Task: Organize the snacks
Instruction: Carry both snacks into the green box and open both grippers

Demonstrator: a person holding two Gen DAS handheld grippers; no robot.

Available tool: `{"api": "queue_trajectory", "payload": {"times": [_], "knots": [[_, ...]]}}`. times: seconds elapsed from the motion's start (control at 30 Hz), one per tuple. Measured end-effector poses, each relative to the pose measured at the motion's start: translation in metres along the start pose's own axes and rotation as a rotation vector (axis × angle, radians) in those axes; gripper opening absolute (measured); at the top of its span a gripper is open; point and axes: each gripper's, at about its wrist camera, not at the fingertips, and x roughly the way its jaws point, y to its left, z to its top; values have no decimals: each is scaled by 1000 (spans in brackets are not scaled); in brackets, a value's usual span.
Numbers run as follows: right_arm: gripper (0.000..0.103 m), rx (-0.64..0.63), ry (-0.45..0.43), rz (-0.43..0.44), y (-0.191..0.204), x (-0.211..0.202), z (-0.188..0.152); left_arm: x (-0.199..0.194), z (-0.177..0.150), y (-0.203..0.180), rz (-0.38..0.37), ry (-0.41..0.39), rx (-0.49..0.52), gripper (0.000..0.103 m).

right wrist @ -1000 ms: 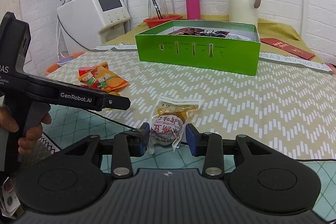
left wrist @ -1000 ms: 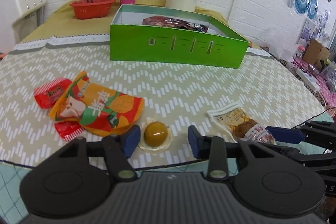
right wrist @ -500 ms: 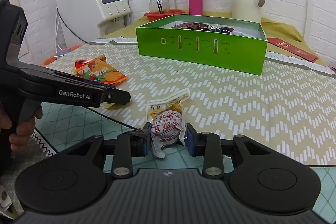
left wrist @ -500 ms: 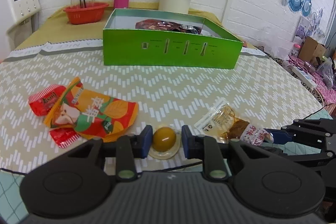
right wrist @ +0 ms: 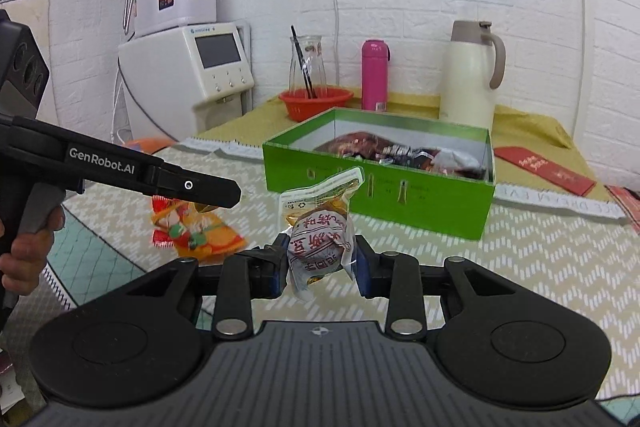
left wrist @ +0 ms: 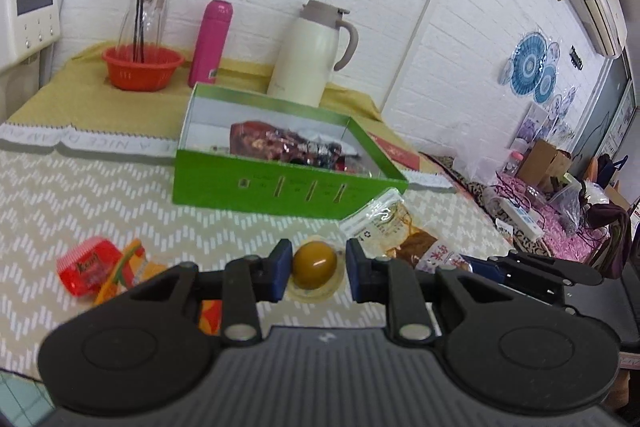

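The left gripper (left wrist: pixel 314 265) has its blue pads clamped on a small clear-wrapped golden ball (left wrist: pixel 314 260), held clear above the zigzag cloth (left wrist: pixel 80 195). The right gripper (right wrist: pixel 320 261) is clamped on a clear pouch (right wrist: pixel 320 227) with red print on a round brown snack; the pouch stands tilted up between the pads, its sealed top end reaching in front of the green box (right wrist: pixel 376 187), and it hangs off the cloth. In the left view that pouch shows just right of the ball, near the box's front corner. The box sits open farther back on the cloth, with dark red wrapped snacks (left wrist: pixel 280 143) piled inside. Left of the left gripper, an orange packet (right wrist: pixel 200 231) and a red packet (left wrist: pixel 86 265) lie on the cloth, touching each other. Behind the box stand a cream jug (left wrist: pixel 312 55), a pink flask (left wrist: pixel 210 43) and an orange bowl (left wrist: pixel 142 67) holding a glass carafe. A hand (right wrist: pixel 24 251) grips the left gripper's handle.
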Motion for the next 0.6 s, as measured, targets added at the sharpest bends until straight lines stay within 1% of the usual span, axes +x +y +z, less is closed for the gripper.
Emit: {"api": "queue_trajectory", "payload": {"times": [0.13,0.23,0.33,0.47,0.6], "knots": [[58,0,-56,-35,-10,7,20,8,27,-1,13,-39,21,21],[58,23,-76,-64,-25,18,33,20,46,4,22,-52,9,21],[58,61,-93,-114,-43,29,43,38,63,14,57,-59,-3,21],[58,122,-86,-166,-71,47,49,66,80,31,93,-54,-24,21],[58,170,-61,-214,-95,66,49,96,91,45,121,-21,-37,21]]}}
